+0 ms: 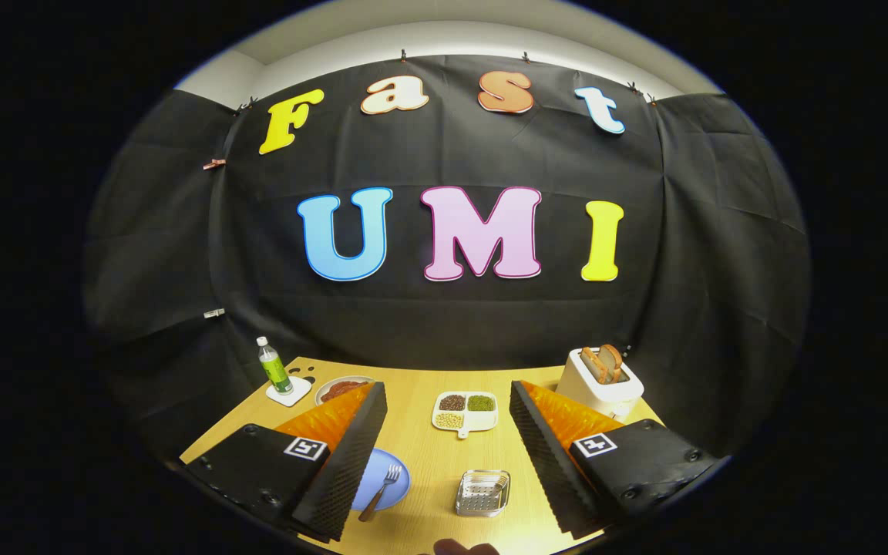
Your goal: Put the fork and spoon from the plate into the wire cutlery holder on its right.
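Gripper view: the gripper (448,420) hangs above a wooden table (428,455) with its jaws wide apart and nothing between them. Low in the frame, left of centre, a blue plate (391,478) lies partly hidden behind the left finger (351,455); a fork (382,489) rests on it, tines pointing up the frame and handle reaching over the plate's lower rim. I cannot tell whether a spoon lies on the plate, since the finger covers much of it. Just right of the plate, at lower centre between the two fingers, sits the wire holder (482,493), apart from the plate and with nothing seen inside. Beyond it, at mid-table, is a white divided dish (465,412) with dark, green and pale grains in separate compartments. At the table's far left a green-labelled bottle (274,368) stands upright on a white coaster (288,393), with a bowl (340,388) of something reddish just right of it. At far right, a white toaster (600,381) holds bread slices, partly behind the right finger (548,439).
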Available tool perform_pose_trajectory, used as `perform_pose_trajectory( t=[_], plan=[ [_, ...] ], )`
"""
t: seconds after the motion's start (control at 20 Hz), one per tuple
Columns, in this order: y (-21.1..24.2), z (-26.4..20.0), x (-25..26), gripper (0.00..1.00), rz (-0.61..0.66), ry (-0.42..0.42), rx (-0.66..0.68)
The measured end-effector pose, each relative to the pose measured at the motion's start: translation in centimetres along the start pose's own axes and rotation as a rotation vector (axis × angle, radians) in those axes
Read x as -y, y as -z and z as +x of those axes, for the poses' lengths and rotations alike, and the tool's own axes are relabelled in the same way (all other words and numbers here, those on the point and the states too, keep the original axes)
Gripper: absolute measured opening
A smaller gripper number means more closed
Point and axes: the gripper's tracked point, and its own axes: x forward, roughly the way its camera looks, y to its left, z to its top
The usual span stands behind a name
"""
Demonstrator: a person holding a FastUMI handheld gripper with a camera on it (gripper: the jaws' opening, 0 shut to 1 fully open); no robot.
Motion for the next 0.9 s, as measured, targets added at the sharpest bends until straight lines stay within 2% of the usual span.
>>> perform_pose_trajectory(
  t=[0.55, 0.9],
  plan=[
    [1.5, 0.8, 0.2, 0.99, -0.018, 0.025, -0.037],
    [8.1, 2.6, -3.9, 1.00, -0.061, -0.051, -0.246]
  ],
)
